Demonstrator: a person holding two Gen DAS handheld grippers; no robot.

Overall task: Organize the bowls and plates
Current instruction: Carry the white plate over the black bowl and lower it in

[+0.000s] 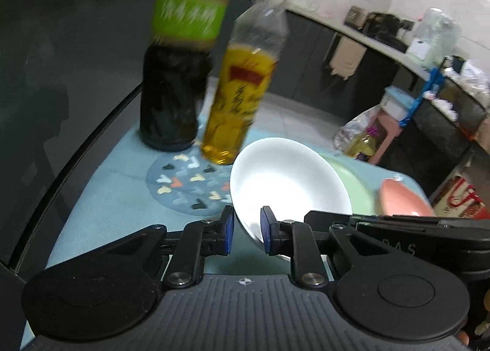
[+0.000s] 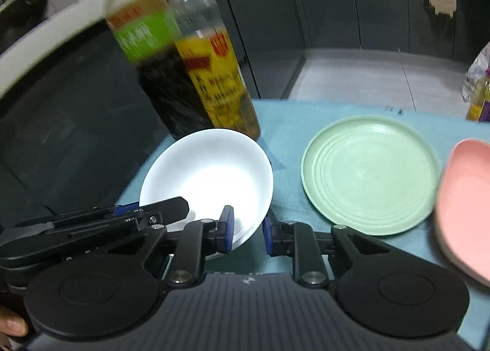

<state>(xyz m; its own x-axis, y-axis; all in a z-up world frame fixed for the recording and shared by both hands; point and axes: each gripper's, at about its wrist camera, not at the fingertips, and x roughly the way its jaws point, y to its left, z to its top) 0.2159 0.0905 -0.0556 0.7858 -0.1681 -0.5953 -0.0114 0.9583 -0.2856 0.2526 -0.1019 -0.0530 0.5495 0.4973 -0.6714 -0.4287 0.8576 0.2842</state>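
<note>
A white bowl [image 1: 288, 179] [image 2: 211, 179] is tilted on the blue table mat, between both grippers. My left gripper [image 1: 247, 230] has its jaws astride the bowl's left rim, with a gap to each pad. My right gripper [image 2: 248, 230] has its jaws astride the bowl's right rim in the same way. The left gripper's body [image 2: 92, 228] shows at the left of the right wrist view. A green plate [image 2: 370, 173] [image 1: 352, 179] lies flat to the right of the bowl. A pink bowl [image 2: 465, 204] [image 1: 404, 198] sits further right.
A dark sauce bottle with a green label [image 1: 174, 81] [image 2: 153, 69] and a yellow oil bottle [image 1: 239, 100] [image 2: 217, 75] stand just behind the white bowl. A round patterned coaster [image 1: 186, 185] lies in front of them. The table's edge runs behind the plate.
</note>
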